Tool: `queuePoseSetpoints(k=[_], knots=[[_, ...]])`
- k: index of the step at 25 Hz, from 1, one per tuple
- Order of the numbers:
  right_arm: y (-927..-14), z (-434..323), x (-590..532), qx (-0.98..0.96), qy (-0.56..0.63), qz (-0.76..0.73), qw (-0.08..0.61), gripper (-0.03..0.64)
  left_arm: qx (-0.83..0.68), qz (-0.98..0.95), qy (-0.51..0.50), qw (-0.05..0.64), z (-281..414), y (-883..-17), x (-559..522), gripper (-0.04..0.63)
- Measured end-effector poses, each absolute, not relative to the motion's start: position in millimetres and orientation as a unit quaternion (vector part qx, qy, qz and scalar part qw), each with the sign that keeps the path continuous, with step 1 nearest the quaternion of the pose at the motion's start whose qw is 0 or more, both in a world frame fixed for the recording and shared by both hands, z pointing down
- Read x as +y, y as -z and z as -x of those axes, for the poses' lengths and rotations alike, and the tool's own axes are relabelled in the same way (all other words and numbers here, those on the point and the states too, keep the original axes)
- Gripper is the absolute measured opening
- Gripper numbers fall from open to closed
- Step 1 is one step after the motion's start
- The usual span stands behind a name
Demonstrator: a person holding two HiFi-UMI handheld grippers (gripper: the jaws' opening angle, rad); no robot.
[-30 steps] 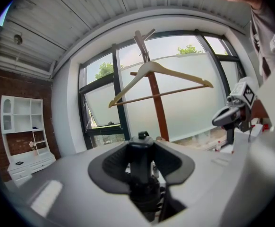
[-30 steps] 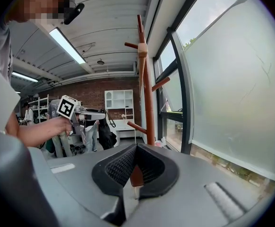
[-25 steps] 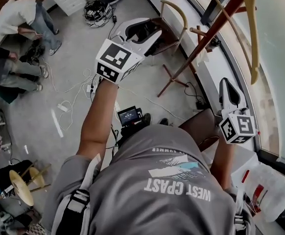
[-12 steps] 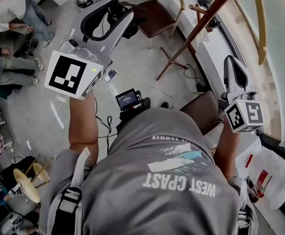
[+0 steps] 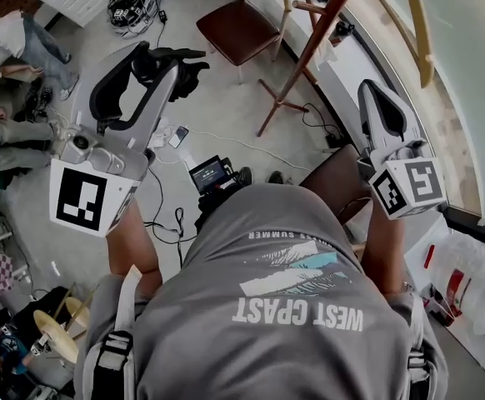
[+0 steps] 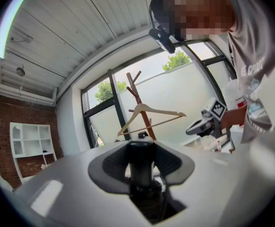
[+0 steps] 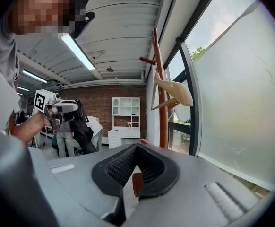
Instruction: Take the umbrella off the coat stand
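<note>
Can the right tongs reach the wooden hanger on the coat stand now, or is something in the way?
Probably yes. The hanger hangs on the coat stand, ahead of and above the right tongs, and nothing stands between them. The tongs are shut, so they must open first.

Grey floor [image 5: 226, 107] with a brown chair [image 5: 236, 30], brick wall [image 7: 97, 105], white shelves [image 7: 124, 109], frosted window [image 7: 236, 103]

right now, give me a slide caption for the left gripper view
Left gripper holding the umbrella, with the coat stand and hanger behind.
</note>
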State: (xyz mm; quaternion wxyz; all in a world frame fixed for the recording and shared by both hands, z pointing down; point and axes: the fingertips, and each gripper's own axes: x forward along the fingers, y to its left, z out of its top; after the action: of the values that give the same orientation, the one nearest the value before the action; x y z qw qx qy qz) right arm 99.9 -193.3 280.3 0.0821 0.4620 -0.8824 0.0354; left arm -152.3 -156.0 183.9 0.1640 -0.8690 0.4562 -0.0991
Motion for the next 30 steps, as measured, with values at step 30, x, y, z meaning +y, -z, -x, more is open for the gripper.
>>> queuePoseSetpoints(k=[30], knots=[[-271,-89,-155,-0.9,-0.019,-0.425,0.097,-0.002,0.433,0.887,0.097,0.125,124,-214,-112,0.149]])
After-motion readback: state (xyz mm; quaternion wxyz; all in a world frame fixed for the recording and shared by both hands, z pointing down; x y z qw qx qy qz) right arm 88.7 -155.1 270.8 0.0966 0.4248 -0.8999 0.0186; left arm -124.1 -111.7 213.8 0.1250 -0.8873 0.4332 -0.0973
